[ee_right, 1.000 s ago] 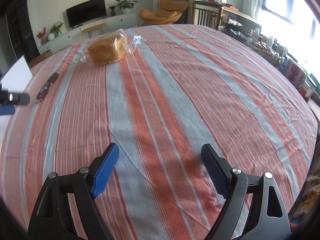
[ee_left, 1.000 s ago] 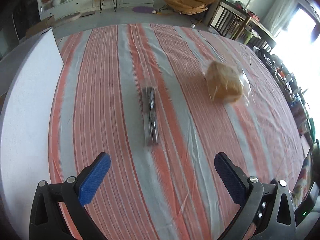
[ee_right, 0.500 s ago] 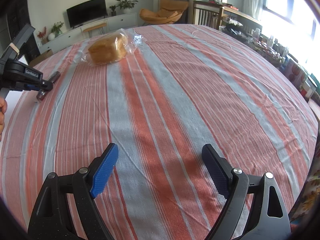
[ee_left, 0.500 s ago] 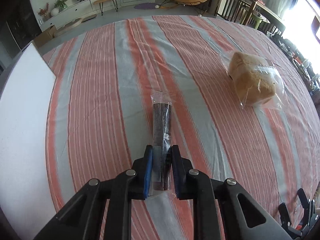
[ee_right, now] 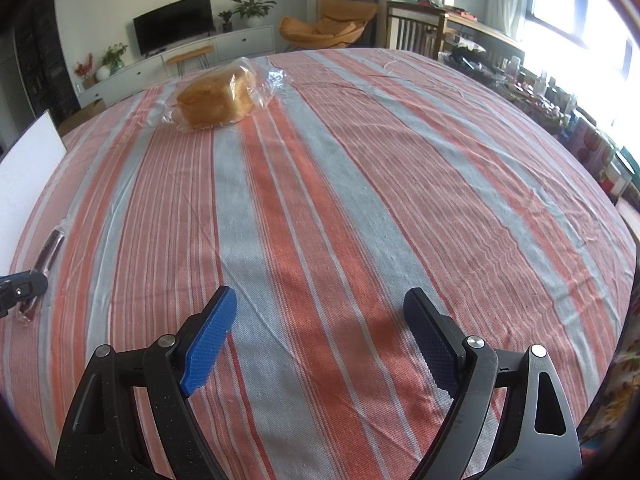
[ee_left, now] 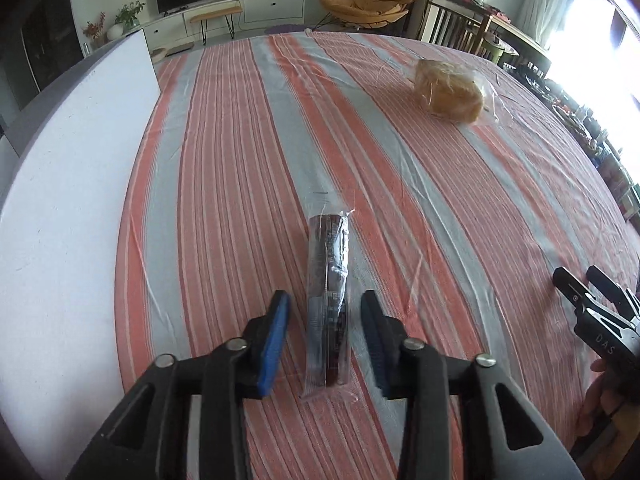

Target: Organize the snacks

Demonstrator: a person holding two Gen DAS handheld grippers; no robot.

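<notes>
Left gripper (ee_left: 325, 326) opening, snack stick (ee_left: 330, 292) between, unheld | right gripper (ee_right: 320, 336) wide, empty | striped tablecloth (ee_right: 360, 200)

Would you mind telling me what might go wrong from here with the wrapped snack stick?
The left gripper has just been opening; its fingers flank the snack stick without pressing it. Lifting now would likely leave it on the tablecloth. Re-closing might catch only the loose clear wrapper, so it slips. The bagged bread lies far off, unthreatened.

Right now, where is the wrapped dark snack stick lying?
In the left wrist view the snack stick lies on the striped tablecloth, between the open left claw pads, untouched, with the bagged bread far beyond to the right.
</notes>
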